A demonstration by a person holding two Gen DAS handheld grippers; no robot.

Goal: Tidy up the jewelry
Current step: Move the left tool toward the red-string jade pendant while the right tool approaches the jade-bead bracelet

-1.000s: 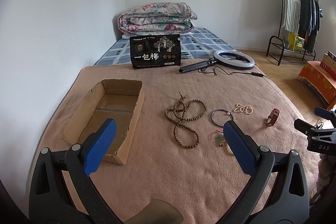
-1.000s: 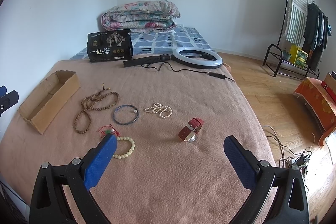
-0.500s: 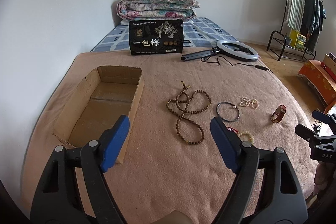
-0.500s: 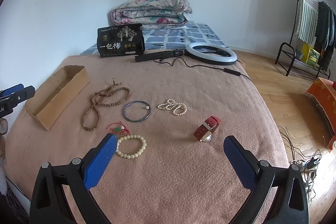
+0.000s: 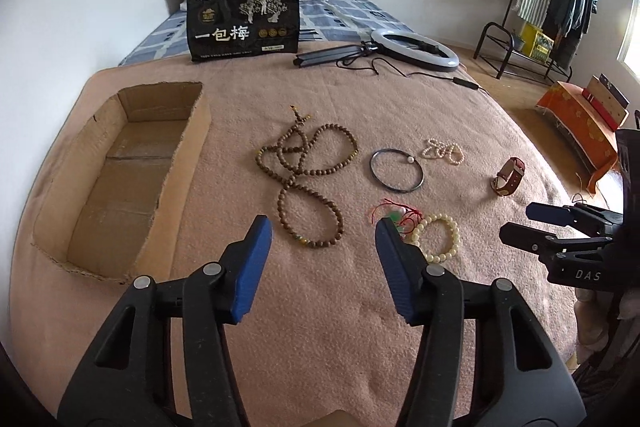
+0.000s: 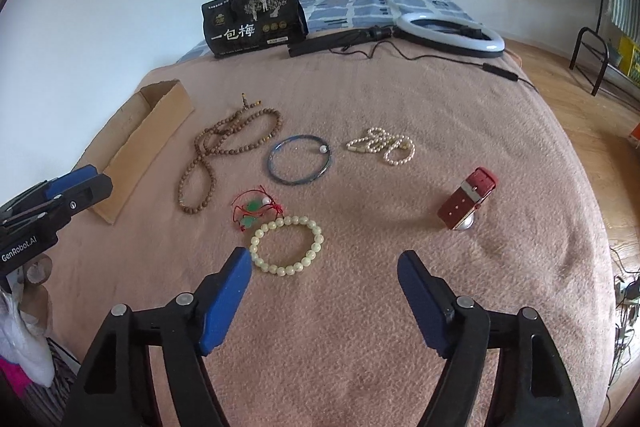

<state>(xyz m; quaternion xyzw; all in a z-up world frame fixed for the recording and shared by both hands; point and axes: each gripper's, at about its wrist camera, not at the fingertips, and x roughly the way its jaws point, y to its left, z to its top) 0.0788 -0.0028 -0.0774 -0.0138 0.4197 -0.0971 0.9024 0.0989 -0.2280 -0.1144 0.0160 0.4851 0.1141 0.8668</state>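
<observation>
Both grippers, left gripper [image 5: 323, 227] and right gripper [image 6: 324, 259], have neared the blanket [image 5: 320, 327], jaws just narrowing yet empty, toward limp, light wooden bead necklace [image 5: 308, 179] mid-blanket; pinch one strand.

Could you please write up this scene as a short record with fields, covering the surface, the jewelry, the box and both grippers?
surface: pink blanket
box: open cardboard box, empty, left of the jewelry
jewelry: wooden beads; bangle; pearl strand; red watch; red cord charm; pale bead bracelet
left gripper: open, jaws just been closing, nothing between them
right gripper: open, jaws just been closing, nothing held
in box so far: nothing
</observation>
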